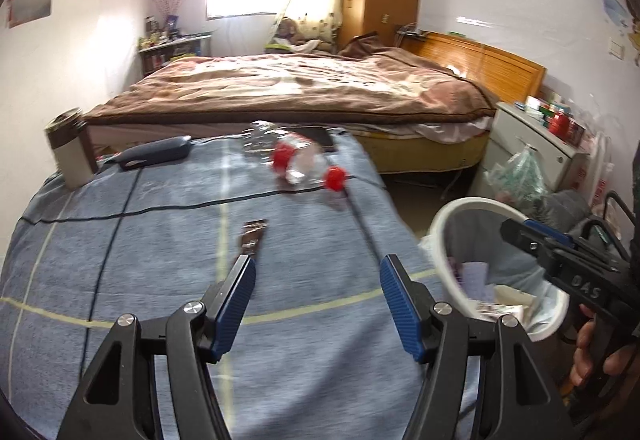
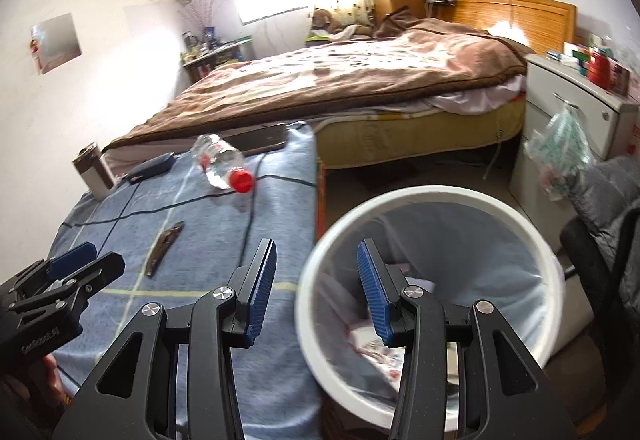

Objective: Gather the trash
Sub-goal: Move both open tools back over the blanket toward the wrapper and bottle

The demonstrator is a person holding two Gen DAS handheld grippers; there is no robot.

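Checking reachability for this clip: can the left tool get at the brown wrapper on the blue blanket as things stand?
Probably yes. The left tool is open and empty, and the brown wrapper lies flat on the blue blanket just ahead of it, nothing between.

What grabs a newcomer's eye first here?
Probably the clear plastic bottle with a red cap, lying on its side far back on the blue checked cloth, and the big white bin beside the cloth with paper scraps inside. Both tongs stand open and empty: the left tongs over the cloth near a dark wrapper, the right tongs at the bin's rim.
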